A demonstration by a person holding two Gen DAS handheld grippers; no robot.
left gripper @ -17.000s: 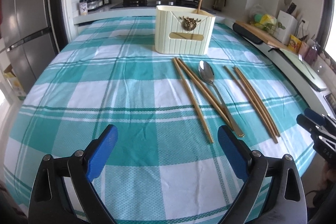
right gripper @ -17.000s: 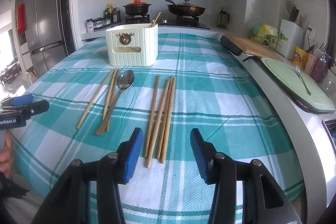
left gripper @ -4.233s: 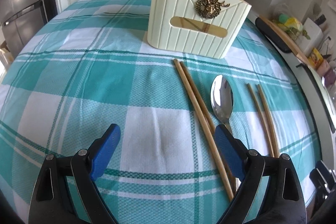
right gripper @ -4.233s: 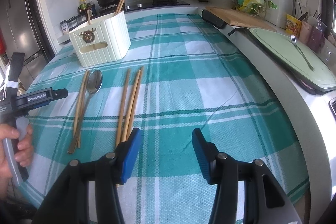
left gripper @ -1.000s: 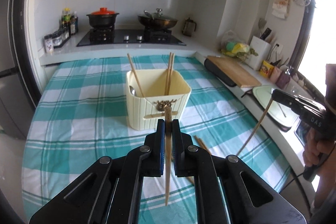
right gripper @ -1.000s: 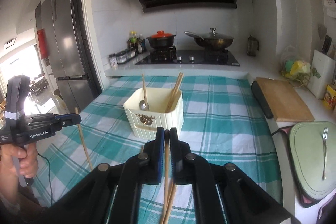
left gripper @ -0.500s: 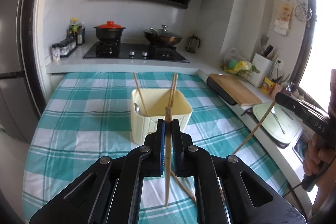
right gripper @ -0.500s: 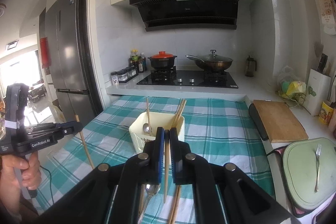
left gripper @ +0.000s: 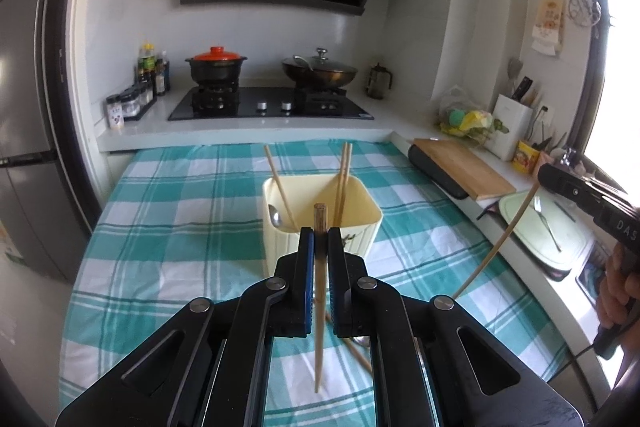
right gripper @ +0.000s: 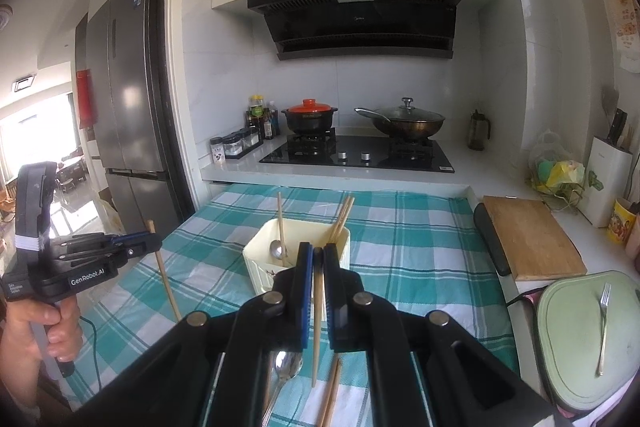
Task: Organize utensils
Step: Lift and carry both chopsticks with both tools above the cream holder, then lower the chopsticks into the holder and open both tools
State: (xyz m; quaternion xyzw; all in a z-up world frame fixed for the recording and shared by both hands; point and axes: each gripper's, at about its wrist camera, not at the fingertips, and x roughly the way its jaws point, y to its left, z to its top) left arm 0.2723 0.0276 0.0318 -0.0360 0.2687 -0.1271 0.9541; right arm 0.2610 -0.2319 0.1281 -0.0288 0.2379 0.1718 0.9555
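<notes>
Counter [left gripper: 168,219] covered in teal-and-white check cloth, with a hob and range hood behind it. Cream utensil holder [left gripper: 362,227] stands mid-counter and holds one chopstick leaning left, a pair leaning right, and a spoon [left gripper: 275,215] against its left inner wall. Left gripper [left gripper: 321,251] is closed on a single chopstick [left gripper: 319,327], held near upright, thick end above the jaws and tip hanging over the cloth in front of the holder. Right gripper [right gripper: 318,267] is likewise clamped on one chopstick [right gripper: 316,339], also near vertical. On the cloth below: a second spoon [right gripper: 286,367] and loose chopsticks [right gripper: 330,395].
</notes>
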